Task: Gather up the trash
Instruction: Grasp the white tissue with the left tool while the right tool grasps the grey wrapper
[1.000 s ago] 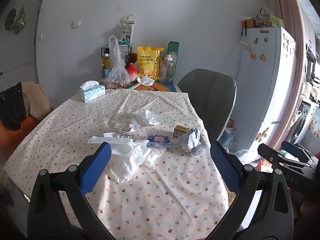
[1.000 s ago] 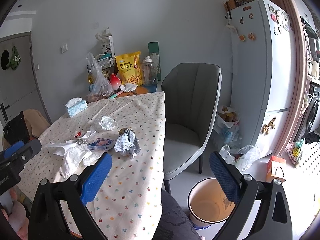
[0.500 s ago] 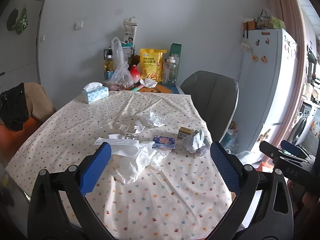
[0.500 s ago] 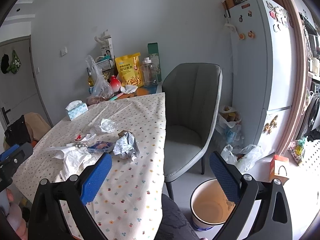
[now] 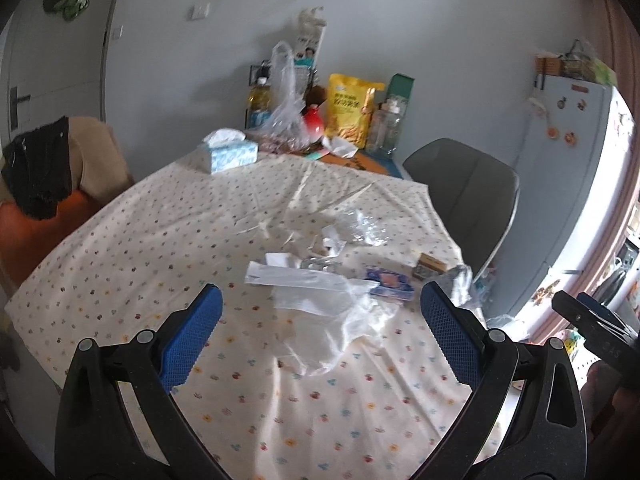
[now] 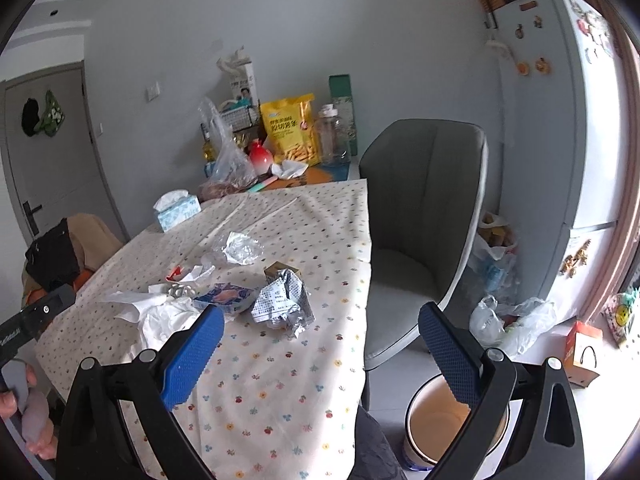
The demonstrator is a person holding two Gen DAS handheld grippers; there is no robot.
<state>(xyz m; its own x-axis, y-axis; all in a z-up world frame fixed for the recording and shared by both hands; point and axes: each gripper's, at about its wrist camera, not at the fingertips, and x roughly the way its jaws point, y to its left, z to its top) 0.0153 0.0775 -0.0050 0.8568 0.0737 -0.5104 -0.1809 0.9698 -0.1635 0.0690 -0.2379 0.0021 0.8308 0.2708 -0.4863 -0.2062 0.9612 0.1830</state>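
Observation:
Trash lies on the flowered tablecloth: a white plastic bag, a blue wrapper, a small brown box, a crumpled silver foil pack and clear plastic. My left gripper is open and empty, above the table's near part, just short of the white bag. My right gripper is open and empty over the table's right edge, near the foil pack. A bin stands on the floor below the right gripper.
A grey chair stands at the table's right side. A tissue box, yellow snack bag, bottles and a plastic bag crowd the far end. A fridge is at right, with bags on the floor.
Both grippers have moved a little forward and tilted down toward the trash on the table; the pile looks nearer. Both stay open. Nothing on the table has moved.

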